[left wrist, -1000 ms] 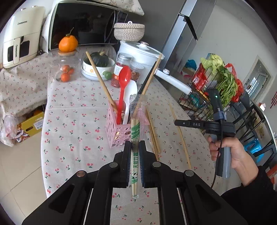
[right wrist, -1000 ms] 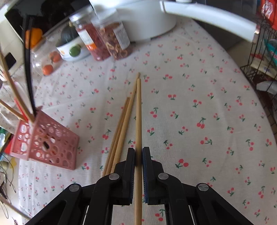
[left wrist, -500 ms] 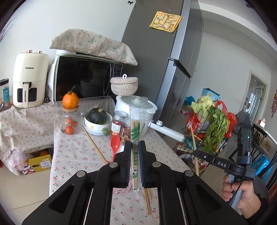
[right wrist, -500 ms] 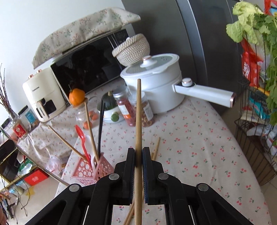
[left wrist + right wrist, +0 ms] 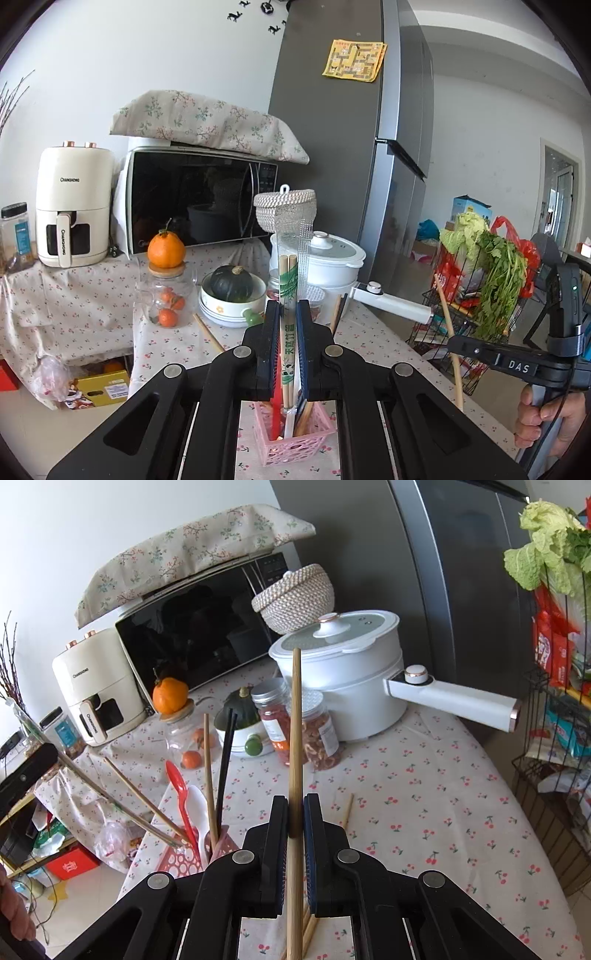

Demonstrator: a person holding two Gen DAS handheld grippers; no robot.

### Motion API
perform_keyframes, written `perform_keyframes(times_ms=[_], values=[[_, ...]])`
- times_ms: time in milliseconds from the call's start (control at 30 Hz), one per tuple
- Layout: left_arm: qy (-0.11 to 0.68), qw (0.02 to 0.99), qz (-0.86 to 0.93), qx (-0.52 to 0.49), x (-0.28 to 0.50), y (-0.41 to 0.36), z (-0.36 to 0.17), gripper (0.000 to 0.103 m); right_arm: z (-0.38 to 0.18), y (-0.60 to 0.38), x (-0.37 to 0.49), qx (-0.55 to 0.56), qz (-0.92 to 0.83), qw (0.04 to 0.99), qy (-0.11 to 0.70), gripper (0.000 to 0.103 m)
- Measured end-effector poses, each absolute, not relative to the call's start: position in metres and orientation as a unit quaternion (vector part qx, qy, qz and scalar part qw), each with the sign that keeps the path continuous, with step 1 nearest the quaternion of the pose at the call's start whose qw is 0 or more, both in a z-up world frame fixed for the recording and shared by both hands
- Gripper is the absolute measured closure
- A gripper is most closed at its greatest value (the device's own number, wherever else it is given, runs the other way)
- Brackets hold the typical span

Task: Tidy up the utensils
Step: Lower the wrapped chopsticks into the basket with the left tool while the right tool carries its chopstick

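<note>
My left gripper [image 5: 287,314] is shut on a pair of wrapped disposable chopsticks [image 5: 289,295], held upright directly over the pink utensil basket [image 5: 291,441]; their lower end reaches into the basket. My right gripper [image 5: 295,801] is shut on a single wooden chopstick [image 5: 295,720], held upright above the table. The pink basket [image 5: 183,860] holds a red spoon [image 5: 177,782], a white spoon [image 5: 197,805], black chopsticks [image 5: 225,760] and wooden chopsticks. More wooden chopsticks [image 5: 347,810] lie on the cloth under the right gripper.
A white pot [image 5: 343,672] with a long handle, two jars [image 5: 275,720], a bowl with a green squash [image 5: 232,284] and a jar topped by an orange [image 5: 166,251] stand at the table's back. A microwave [image 5: 199,199], air fryer [image 5: 74,210] and wire vegetable rack [image 5: 480,295] surround it.
Both grippers have tilted up from looking down at the table to level. The left one has lowered the wrapped chopsticks into the basket. The right one has lifted its chopstick off the cloth.
</note>
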State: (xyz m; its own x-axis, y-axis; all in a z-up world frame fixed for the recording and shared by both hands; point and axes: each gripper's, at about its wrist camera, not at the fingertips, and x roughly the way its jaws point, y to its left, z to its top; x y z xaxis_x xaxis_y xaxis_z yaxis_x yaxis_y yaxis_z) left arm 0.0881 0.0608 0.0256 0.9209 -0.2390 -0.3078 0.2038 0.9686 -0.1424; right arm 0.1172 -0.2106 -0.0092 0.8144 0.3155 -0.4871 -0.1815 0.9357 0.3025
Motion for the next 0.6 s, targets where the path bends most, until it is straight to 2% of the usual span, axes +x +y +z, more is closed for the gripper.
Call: perform_keyframes(times_ms=[267, 367, 400, 433, 500, 600], values=[[0.230, 0.966, -0.105, -0.054, 0.119, 0.061, -0.015, 0.094, -0.012, -0.199, 0.123, 0.126, 0.136, 0.945, 0.269, 0.098], [0.266, 0.953, -0.128, -0.069, 0.130, 0.060, -0.024, 0.088, -0.012, -0.195, 0.124, 0.131, 0.139, 0.944, 0.268, 0.098], [0.280, 0.948, -0.132, -0.075, 0.133, 0.059, -0.027, 0.071, -0.011, -0.195, 0.123, 0.134, 0.140, 0.944, 0.266, 0.098], [0.288, 0.946, -0.128, -0.081, 0.134, 0.060, -0.029, 0.048, -0.010, -0.194, 0.123, 0.137, 0.142, 0.945, 0.263, 0.098], [0.285, 0.946, -0.120, -0.099, 0.129, 0.063, -0.028, 0.033, -0.008, -0.192, 0.122, 0.144, 0.143, 0.945, 0.256, 0.098], [0.300, 0.938, -0.123, -0.119, 0.121, 0.069, -0.024, 0.030, -0.005, -0.187, 0.121, 0.158, 0.143, 0.946, 0.245, 0.098]])
